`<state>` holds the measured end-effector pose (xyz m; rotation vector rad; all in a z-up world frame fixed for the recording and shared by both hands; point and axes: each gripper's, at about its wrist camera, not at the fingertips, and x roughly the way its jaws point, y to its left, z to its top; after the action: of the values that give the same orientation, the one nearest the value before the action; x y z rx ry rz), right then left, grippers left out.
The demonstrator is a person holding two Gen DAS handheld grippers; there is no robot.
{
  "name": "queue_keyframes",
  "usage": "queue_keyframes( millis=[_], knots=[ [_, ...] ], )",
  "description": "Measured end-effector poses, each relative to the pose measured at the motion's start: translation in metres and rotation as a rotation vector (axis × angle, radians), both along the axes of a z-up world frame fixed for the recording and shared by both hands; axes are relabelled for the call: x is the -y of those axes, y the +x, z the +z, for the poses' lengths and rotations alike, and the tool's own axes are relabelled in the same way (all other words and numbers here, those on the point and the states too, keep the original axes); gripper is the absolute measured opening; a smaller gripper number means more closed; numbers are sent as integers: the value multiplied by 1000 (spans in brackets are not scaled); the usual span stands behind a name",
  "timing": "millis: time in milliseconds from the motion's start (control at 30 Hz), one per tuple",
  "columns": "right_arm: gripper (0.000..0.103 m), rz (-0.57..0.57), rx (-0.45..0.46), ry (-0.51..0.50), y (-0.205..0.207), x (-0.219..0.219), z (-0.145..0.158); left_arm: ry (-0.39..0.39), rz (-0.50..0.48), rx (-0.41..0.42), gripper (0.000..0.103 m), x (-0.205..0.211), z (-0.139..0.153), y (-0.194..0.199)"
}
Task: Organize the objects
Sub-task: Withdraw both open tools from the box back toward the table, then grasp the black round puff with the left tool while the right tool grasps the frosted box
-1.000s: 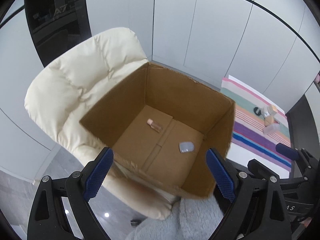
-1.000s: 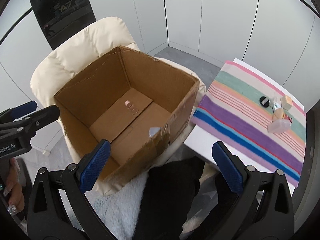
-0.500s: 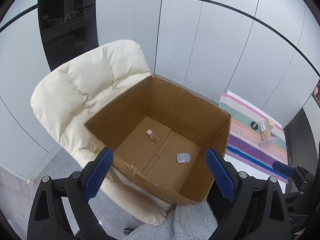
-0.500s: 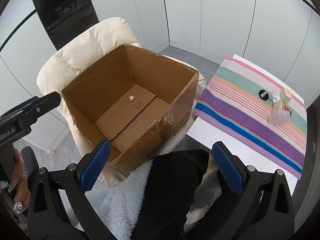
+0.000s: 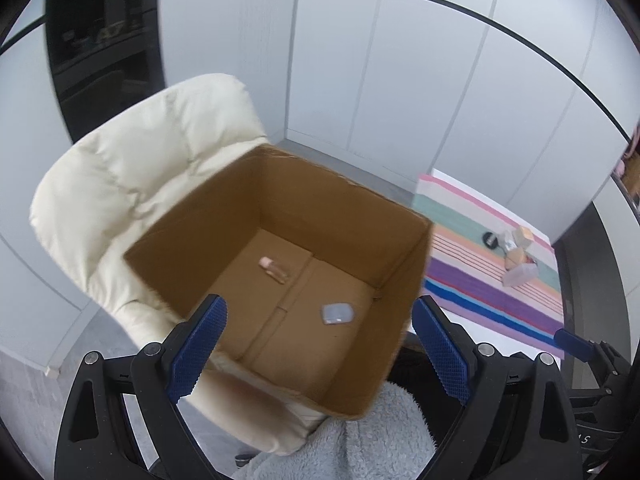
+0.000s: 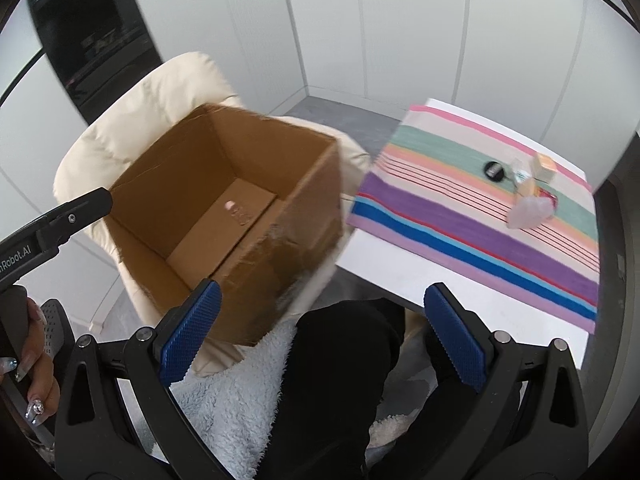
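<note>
Two items, a vial [image 5: 273,270] and a pad [image 5: 338,314], lie in the box [image 5: 344,208]; several remain on the cloth [image 6: 460,216] beside it. Both the left gripper [image 5: 320,344] and the right gripper [image 6: 320,332] gape empty.

I see the cardboard box [image 5: 224,240] sitting open-topped on the cream chair, flaps gone, tilted a bit in my view. Inside on the btm: a small clear bottle w/ pink cap [image 5: 273,269] lying on its side near the centre seam, and a pale blue-grey rounded case [image 5: 337,314] flat on the floor panel, nearer the right wall, apart from the bottle. On the striped cloth [image 6: 460,216] over the counter, far end, a tight cluster: black round disc [image 6: 494,169], two tan cubes [image 6: 545,166], a clear plastic piece [image 6: 530,216], plus sth small I can't make out. All blurred.
</note>
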<state>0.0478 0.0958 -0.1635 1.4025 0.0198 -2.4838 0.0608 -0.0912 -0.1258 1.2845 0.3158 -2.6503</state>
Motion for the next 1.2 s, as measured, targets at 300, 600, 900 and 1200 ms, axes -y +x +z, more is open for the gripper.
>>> queue_keyframes(
  millis=[300, 600, 900, 1200],
  knots=[
    [103, -175, -5, 18, 5, -78, 3, -28, -165, 23, 95, -68, -3, -34],
    [103, -350, 13, 15, 13, -156, -3, -19, -269, 21, 95, -119, -5, -58],
    [103, -453, 0, 9, -3, -228, -29, -83, -387, 34, 95, -164, -11, -103],
    [103, -446, -15, -19, -75, -270, -70, -103, -423, 82, 95, -199, -28, -185]
  ],
)
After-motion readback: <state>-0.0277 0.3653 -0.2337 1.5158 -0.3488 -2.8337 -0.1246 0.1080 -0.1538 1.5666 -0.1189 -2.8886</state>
